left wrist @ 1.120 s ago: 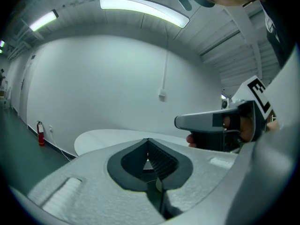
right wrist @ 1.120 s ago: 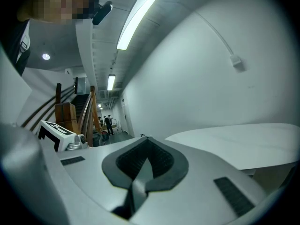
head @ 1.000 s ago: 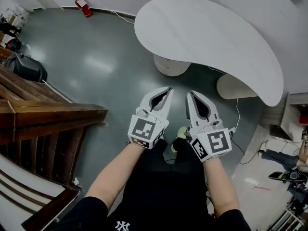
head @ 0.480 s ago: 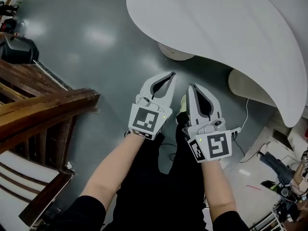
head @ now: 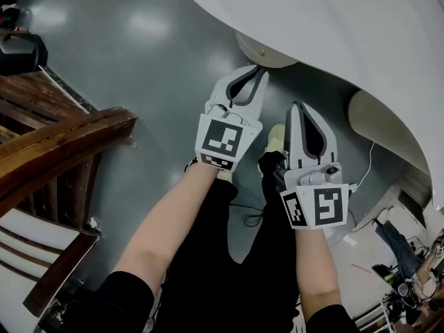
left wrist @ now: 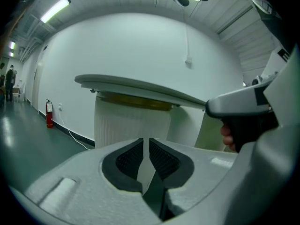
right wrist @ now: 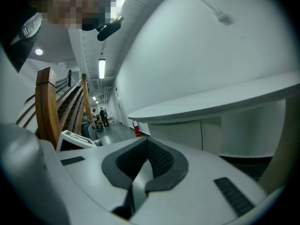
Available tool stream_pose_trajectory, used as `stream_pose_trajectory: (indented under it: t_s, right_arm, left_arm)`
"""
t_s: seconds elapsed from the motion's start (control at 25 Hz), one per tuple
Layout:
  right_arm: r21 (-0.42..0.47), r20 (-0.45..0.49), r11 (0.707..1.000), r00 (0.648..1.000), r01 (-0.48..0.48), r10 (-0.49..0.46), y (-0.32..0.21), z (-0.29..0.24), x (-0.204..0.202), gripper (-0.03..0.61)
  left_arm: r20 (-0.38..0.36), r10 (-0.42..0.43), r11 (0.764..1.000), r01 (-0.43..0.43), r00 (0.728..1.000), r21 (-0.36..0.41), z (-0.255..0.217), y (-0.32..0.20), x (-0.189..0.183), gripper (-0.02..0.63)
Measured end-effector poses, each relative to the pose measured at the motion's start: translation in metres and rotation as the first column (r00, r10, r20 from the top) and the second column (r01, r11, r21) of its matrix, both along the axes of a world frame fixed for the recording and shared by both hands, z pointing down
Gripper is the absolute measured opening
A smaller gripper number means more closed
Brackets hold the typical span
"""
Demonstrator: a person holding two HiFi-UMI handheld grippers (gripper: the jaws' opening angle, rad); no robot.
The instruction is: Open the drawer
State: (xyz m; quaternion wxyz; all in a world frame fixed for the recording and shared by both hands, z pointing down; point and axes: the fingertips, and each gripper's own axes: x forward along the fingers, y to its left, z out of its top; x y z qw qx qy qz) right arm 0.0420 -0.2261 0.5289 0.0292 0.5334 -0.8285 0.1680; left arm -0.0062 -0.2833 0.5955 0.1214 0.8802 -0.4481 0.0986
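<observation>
**Grey floor (head: 139, 61) and curved white table (head: 333, 26), both grippers held out in front**

Polished grey floor fills the head view, with a wooden stair rail (head: 55, 144) at the left edge. The table sweeps across the top and right on a round white pedestal (head: 267, 53).

The person's bare forearms reach forward over black-clad legs. The left gripper (head: 255, 69) is ahead of the right, its tips near the pedestal. In the left gripper view its jaws (left wrist: 146, 142) stand parted by only a thin slit. They have just been opening, and nothing is between them. That view looks level at the ribbed pedestal and the table's underside, with a fire extinguisher (left wrist: 49, 114) far off by the wall.

The right gripper (head: 300, 106) sits just beside the left, above a pale shoe (head: 276, 137). Its jaws (right wrist: 146, 142) are pressed together at the tips and hold nothing.

The drawer cannot be made out in any view.
</observation>
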Motion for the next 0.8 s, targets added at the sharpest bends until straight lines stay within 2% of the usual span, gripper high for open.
stream_pose_trajectory:
  t_s: [0.16, 0.28, 0.52, 0.8]
  right_arm:
    - [0.005, -0.007, 1.0, 1.0, 0.005, -0.005, -0.011, 0.018, -0.001, 0.014]
    - [0.012, -0.008, 1.0, 1.0, 0.006, -0.006, -0.016, 0.023, 0.002, 0.014]
    - [0.007, -0.01, 1.0, 1.0, 0.007, -0.007, -0.022, 0.027, 0.012, 0.014]
    - [-0.008, -0.018, 1.0, 1.0, 0.002, -0.002, -0.023, 0.035, 0.014, 0.014]
  left_arm:
    - [0.012, 0.003, 1.0, -0.003, 1.0, 0.001, 0.03, -0.023, 0.01, 0.102]
    - [0.025, -0.008, 1.0, 0.008, 1.0, 0.007, 0.043, -0.038, 0.016, 0.132]
    - [0.048, -0.07, 0.998, 0.069, 0.996, 0.014, 0.056, -0.063, 0.017, 0.147]
    - [0.076, -0.06, 0.998, 0.059, 0.995, 0.012, 0.068, -0.079, 0.02, 0.147]
